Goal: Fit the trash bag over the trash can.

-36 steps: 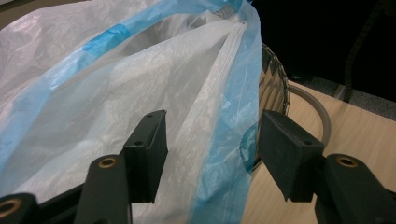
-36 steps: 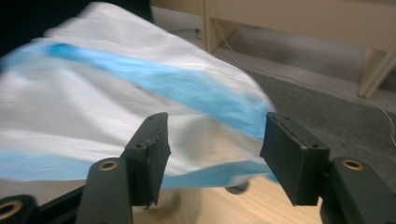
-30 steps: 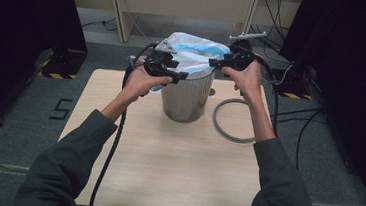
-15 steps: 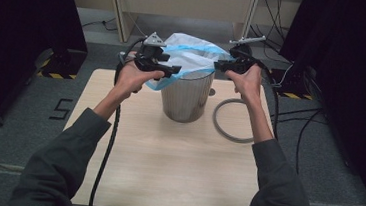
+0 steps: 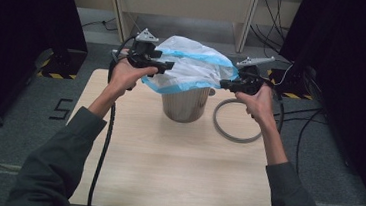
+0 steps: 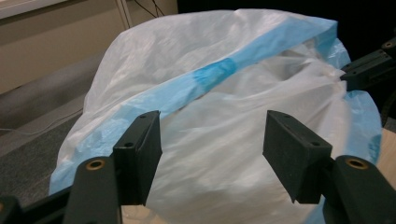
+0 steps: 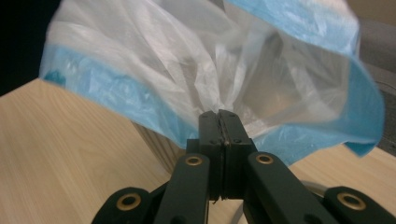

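Plastic bag [image 5: 194, 66] with blue hem draped over metal bin [image 5: 185, 103] on table [image 5: 166, 157], right gripper [image 5: 225, 84] pinched tight on bag's rim, left gripper [image 5: 168, 65] jaws spread, bag film between them, ungripped.

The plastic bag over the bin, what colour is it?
The plastic bag is translucent white with a light blue band; clearest in the left gripper view.

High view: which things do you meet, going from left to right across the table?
Left claw → bag over the bin → right claw, shut on the bag → ring.
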`<action>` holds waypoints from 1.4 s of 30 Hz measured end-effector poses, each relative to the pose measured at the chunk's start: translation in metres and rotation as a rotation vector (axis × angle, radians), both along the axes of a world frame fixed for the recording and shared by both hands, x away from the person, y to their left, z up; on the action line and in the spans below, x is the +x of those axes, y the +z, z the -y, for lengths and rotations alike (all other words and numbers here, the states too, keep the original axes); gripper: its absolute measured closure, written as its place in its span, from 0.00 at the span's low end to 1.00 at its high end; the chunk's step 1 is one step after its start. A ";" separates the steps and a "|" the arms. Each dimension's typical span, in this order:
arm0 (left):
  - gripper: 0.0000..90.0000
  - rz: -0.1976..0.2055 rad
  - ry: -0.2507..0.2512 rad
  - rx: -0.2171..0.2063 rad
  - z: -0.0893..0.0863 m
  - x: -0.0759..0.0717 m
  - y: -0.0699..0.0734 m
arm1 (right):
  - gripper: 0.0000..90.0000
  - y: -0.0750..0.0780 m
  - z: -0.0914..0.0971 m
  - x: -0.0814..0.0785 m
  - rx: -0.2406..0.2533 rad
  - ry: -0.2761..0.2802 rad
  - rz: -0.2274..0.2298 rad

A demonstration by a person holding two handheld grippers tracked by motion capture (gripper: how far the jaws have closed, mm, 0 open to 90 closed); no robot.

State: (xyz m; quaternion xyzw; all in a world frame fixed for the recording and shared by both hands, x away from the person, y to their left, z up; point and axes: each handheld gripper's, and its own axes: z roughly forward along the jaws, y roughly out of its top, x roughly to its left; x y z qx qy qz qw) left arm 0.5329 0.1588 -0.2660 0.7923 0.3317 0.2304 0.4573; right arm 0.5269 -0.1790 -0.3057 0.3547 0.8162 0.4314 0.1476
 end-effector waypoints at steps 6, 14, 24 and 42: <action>0.41 0.003 0.031 0.011 -0.004 0.005 -0.004 | 0.96 -0.026 0.003 0.008 -0.042 -0.030 -0.026; 0.41 0.017 0.056 -0.003 -0.009 0.013 -0.003 | 0.59 -0.011 0.005 0.008 -0.003 -0.082 0.034; 0.40 0.047 0.043 0.000 0.004 0.012 0.006 | 0.57 0.023 -0.013 0.023 0.073 -0.159 0.086; 0.65 0.028 0.193 0.015 -0.029 0.056 -0.007 | 0.65 0.013 -0.018 0.095 -0.061 -0.209 0.062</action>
